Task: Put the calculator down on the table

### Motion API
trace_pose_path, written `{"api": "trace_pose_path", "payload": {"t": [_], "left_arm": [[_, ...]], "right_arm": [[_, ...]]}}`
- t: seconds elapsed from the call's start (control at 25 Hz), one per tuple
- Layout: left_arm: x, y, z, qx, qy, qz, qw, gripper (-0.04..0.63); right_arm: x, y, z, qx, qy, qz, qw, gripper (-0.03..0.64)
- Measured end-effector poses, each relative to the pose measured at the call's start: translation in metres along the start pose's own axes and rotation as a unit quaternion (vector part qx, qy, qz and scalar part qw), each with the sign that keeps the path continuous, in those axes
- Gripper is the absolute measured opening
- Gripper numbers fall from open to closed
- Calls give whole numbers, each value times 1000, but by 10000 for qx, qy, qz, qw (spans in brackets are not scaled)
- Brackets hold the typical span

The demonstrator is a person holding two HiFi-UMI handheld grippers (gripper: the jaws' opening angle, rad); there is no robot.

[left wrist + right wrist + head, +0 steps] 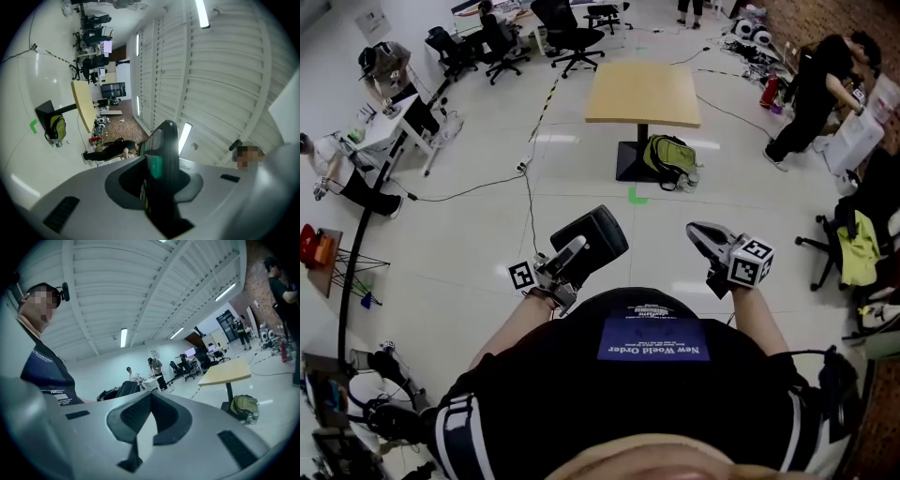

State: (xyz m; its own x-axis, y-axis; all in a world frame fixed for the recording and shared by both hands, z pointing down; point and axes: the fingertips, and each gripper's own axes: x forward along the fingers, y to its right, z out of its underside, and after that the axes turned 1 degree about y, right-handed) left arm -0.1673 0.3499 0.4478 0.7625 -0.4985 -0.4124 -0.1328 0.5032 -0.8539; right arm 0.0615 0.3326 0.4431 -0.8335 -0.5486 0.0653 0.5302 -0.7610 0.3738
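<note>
floor [487, 234]: pale and open, and it lies between the person and the goal.

tabletop [642, 94]: a square wooden top on a single dark post, at 12 o'clock from the person in the head view and well apart from both hands. its surface looks bare, and no calculator lies on it.

backpack [668, 155]: green, on the floor at 3 o'clock of the post's base, touching or just beside it. it is not part of the task.

calculator [591, 239]: dark, in the air at 11 o'clock from the person's torso, over the floor and well short of the tabletop. it is tilted, with the far end raised.

left claw [567, 258]: closed on the calculator's near end. the left gripper view shows the body clamped edge-on between the pads, sticking out beyond them.

right claw [701, 232]: at 1 o'clock from the torso, jaws together, nothing between them.

progress, as judged: the calculator is in hand, but the placing has not begun. what is left is to carry it to the tabletop, lower it flat and release it.
</note>
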Motion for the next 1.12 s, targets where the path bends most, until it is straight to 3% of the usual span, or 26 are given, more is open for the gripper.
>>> {"api": "trace_pose_path", "payload": {"t": [0.16, 0.32, 0.6, 0.8, 1.12], "left_arm": [[34, -48, -28, -213, 57, -48, 9997, 100], [72, -93, -55, -341, -190, 189, 9991, 100], [128, -117, -176, -570, -746, 592, 9938, 100], [132, -153, -251, -642, -964, 563, 9917, 100], [178, -207, -291, -797, -792, 496, 9924, 100]], "right_arm": [[14, 56, 1, 28, -31, 44, 10000, -17], [32, 101, -12, 2, -49, 306, 9995, -17], [113, 144, -87, -256, 157, 841, 9960, -17], [173, 178, -104, 83, 352, 1085, 9934, -17], [207, 254, -123, 186, 161, 1030, 9944, -17]]}}
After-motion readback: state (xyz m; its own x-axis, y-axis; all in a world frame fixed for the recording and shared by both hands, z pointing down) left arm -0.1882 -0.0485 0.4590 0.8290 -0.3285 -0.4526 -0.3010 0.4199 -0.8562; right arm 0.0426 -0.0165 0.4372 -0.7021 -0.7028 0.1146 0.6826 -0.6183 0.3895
